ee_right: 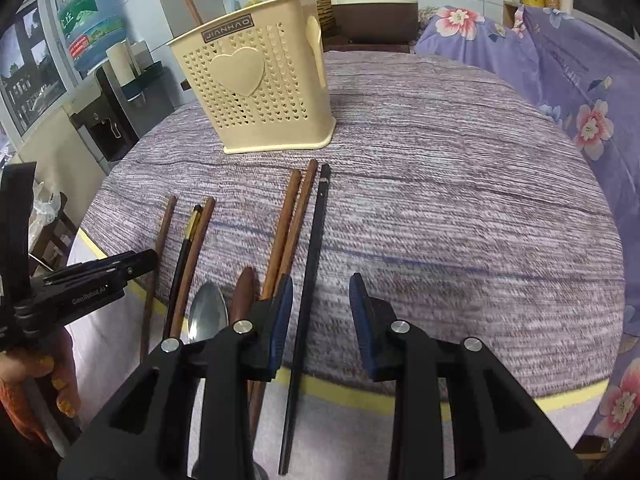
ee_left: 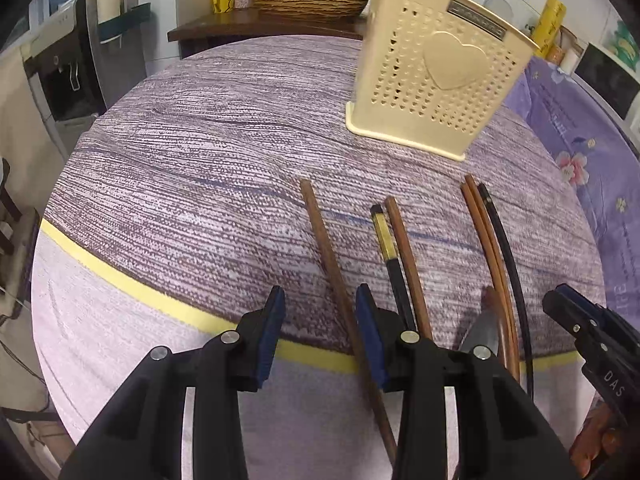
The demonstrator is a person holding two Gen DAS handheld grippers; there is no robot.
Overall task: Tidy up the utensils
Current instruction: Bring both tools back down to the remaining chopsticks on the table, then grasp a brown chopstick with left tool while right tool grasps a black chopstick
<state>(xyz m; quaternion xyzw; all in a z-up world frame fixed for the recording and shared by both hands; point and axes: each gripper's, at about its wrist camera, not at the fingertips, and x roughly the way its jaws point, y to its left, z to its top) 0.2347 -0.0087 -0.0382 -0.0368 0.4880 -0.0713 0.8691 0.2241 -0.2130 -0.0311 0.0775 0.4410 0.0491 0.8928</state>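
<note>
While black chopstick (ee_right: 310, 280) lies between parted right fingers (ee_right: 282, 320), ungripped | left fingers (ee_left: 276, 312) parted, empty, brown chopstick (ee_left: 328, 248) between.

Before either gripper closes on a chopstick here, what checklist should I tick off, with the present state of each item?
1. Left gripper open, nothing held: ok.
2. Brown chopstick between the left jaws: ok.
3. Right gripper open: ok.
4. Black chopstick between the right jaws, pads not pressing: ok.
5. Cream holder upright on the table: ok.
6. Room inside the holder: cannot tell.
</note>
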